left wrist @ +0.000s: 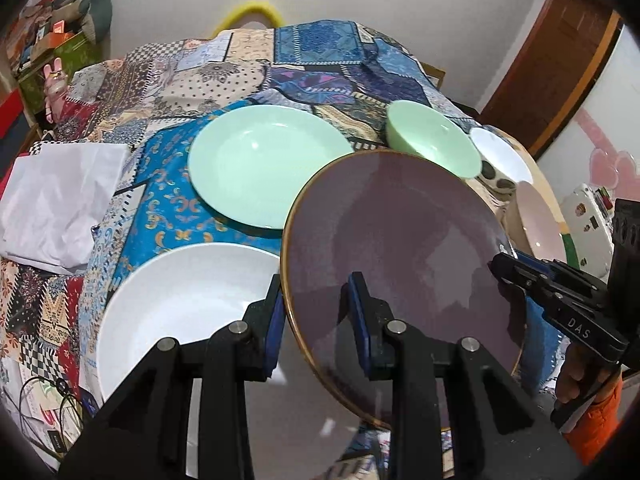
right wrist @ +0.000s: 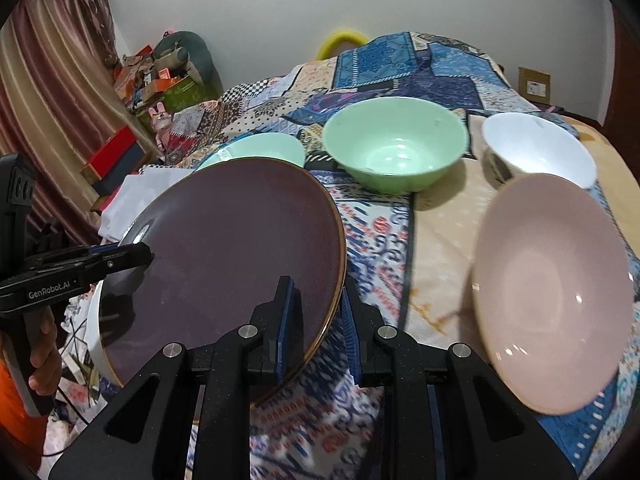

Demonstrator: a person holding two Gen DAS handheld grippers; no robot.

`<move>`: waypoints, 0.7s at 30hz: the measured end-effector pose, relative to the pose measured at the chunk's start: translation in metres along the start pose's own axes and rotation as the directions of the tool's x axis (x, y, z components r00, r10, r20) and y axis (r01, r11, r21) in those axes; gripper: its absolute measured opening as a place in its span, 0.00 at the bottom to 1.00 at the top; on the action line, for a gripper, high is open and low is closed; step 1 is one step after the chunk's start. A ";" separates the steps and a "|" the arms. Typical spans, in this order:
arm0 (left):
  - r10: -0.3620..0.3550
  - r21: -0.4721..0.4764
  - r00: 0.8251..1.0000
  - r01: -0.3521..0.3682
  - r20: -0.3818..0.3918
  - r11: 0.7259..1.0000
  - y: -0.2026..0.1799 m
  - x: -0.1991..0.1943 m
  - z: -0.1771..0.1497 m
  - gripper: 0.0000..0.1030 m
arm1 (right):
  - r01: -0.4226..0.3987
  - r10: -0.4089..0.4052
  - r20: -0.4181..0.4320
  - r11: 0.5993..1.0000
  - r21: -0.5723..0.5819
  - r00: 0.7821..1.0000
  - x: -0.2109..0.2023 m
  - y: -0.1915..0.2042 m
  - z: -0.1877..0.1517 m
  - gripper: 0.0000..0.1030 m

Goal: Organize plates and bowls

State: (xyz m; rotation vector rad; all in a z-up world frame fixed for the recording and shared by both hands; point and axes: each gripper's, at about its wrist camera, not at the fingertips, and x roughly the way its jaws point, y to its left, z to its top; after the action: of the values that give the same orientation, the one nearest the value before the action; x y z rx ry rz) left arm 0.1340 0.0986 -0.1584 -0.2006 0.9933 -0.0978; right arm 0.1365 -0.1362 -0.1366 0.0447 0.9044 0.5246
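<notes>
A dark purple plate [left wrist: 400, 240] with a gold rim hangs tilted above the table, held at two opposite edges. My left gripper [left wrist: 316, 292] is shut on its near-left rim. My right gripper [right wrist: 318, 292] is shut on the purple plate [right wrist: 224, 248] at its right rim, and shows as the right gripper [left wrist: 504, 268] in the left wrist view. Below the plate lies a white plate [left wrist: 180, 300]. A mint green plate [left wrist: 264, 160] lies behind it. A green bowl [right wrist: 392, 148], a white patterned bowl [right wrist: 540, 148] and a pink bowl [right wrist: 552, 292] stand to the right.
A patchwork cloth [right wrist: 376, 240] covers the table. A crumpled white cloth [left wrist: 60, 200] lies at its left edge, with cables [left wrist: 44, 396] below it. Boxes and toys [right wrist: 160, 76] crowd the floor by a curtain at far left. A hand in an orange sleeve [left wrist: 592, 412] holds the right gripper.
</notes>
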 end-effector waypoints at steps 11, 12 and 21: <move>-0.022 0.020 0.999 0.023 -0.029 1.000 -0.035 0.001 -0.017 0.28 | 0.031 -0.031 0.007 0.999 0.028 0.999 -0.022 -0.019 -0.018 0.21; -0.023 0.021 0.999 0.024 -0.032 0.999 -0.037 0.001 -0.018 0.28 | 0.034 -0.034 0.006 0.999 0.029 0.999 -0.024 -0.021 -0.020 0.21; -0.037 0.034 0.996 0.040 -0.085 0.999 -0.055 0.021 -0.028 0.28 | 0.060 -0.059 -0.016 0.996 0.065 0.998 -0.027 -0.038 -0.036 0.21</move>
State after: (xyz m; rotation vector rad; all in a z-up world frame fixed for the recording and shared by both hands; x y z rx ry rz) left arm 0.1224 0.0381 -0.1787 -0.1844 1.0708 -0.1605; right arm 0.1115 -0.1875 -0.1489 0.0736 0.9334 0.4403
